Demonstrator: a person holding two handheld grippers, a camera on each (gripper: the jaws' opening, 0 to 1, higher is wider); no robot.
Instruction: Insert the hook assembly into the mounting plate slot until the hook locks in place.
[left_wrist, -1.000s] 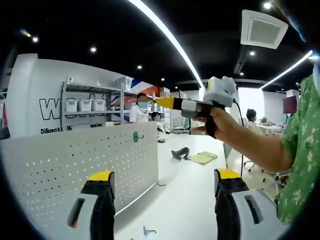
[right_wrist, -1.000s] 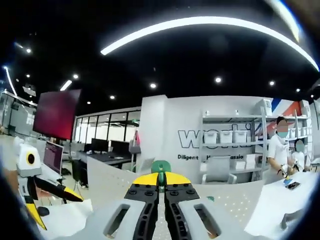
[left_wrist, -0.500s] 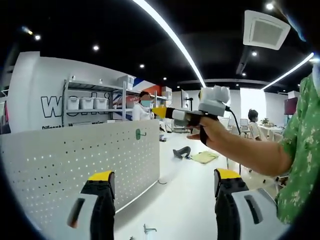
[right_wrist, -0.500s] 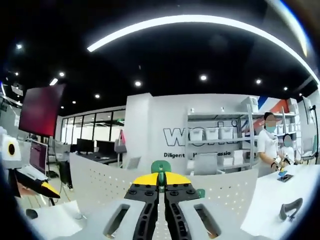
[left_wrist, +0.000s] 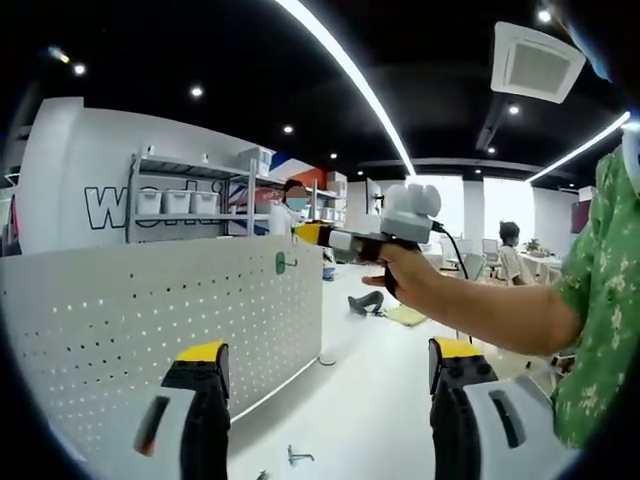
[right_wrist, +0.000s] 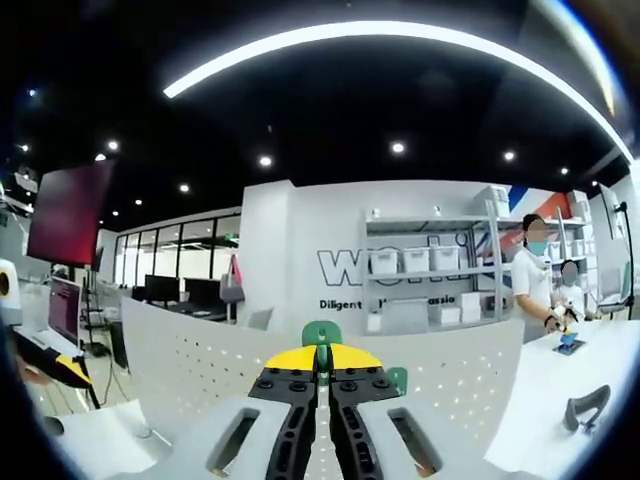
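A white perforated mounting plate (left_wrist: 150, 330) stands upright on the table at the left of the left gripper view. One green hook (left_wrist: 282, 263) sits in it near its top right corner. My left gripper (left_wrist: 325, 365) is open and holds nothing, low in front of the plate. A hand holds my right gripper (left_wrist: 308, 232) level with the plate's top edge, just right of that hook. In the right gripper view the right gripper (right_wrist: 322, 355) is shut on a green hook assembly (right_wrist: 321, 333), facing the plate (right_wrist: 200, 350). The mounted hook (right_wrist: 397, 378) shows just to its right.
A small metal hook (left_wrist: 297, 457) lies on the white table (left_wrist: 370, 400) near the plate's foot. A black part (left_wrist: 366, 303) and a yellow cloth (left_wrist: 405, 315) lie farther back. Shelves with bins (right_wrist: 430, 270) and people stand behind. The left gripper (right_wrist: 40, 365) shows at the left edge.
The right gripper has moved left and slightly down toward the plate's top right corner, still shut on the green hook assembly. The plate looms larger in the right gripper view. The left gripper stays open.
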